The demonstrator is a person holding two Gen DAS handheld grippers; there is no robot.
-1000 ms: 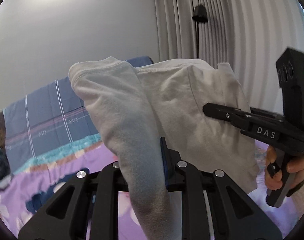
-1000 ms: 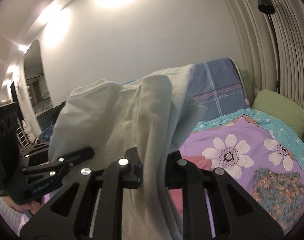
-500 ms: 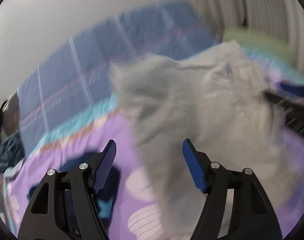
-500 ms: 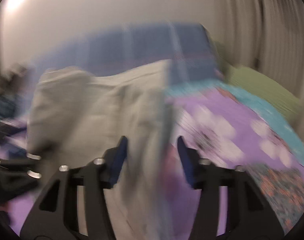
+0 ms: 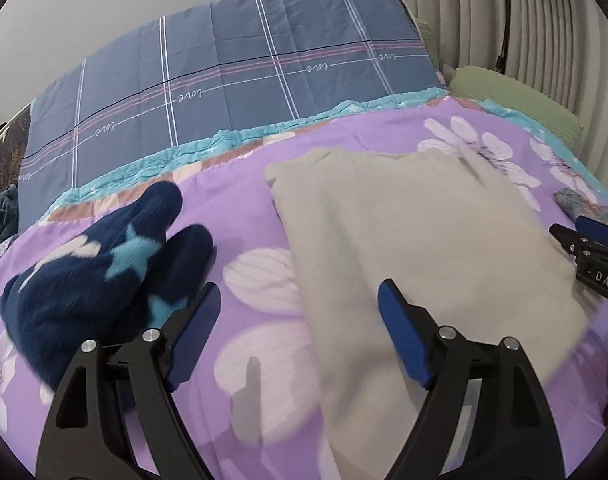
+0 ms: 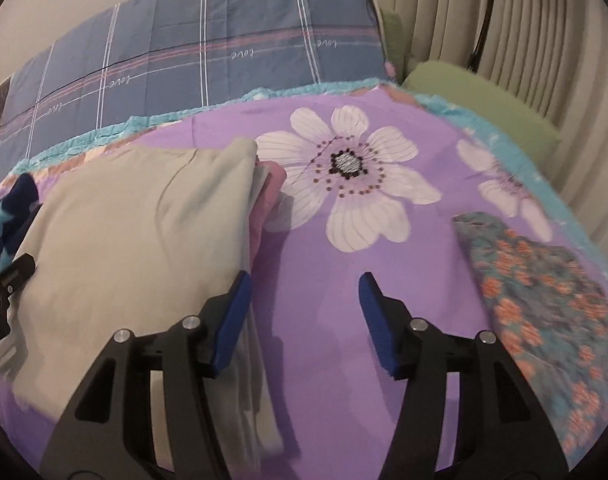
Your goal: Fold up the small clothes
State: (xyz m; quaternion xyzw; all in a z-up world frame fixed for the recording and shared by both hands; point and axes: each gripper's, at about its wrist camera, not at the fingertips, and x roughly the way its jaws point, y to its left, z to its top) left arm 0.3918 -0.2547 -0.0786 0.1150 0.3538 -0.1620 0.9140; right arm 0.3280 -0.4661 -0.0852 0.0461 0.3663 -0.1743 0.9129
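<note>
A beige garment (image 5: 415, 240) lies folded flat on the purple flowered bedspread (image 5: 248, 208); it also shows in the right wrist view (image 6: 136, 232), resting on a pink garment (image 6: 270, 188) whose edge sticks out. My left gripper (image 5: 300, 320) is open and empty over the beige garment's left edge. My right gripper (image 6: 304, 312) is open and empty, hovering over its right edge. The right gripper also shows at the right edge of the left wrist view (image 5: 591, 252).
A dark blue fleece garment with light stars (image 5: 104, 264) lies left of the beige one. A teal garment with orange flowers (image 6: 543, 292) lies to the right. A blue plaid cover (image 5: 224, 68) lies at the back, with a green pillow (image 6: 475, 100) and curtains behind.
Both grippers held the beige garment up in the air, shut on it. They have let go and opened, and the garment now lies flat on the bed.
</note>
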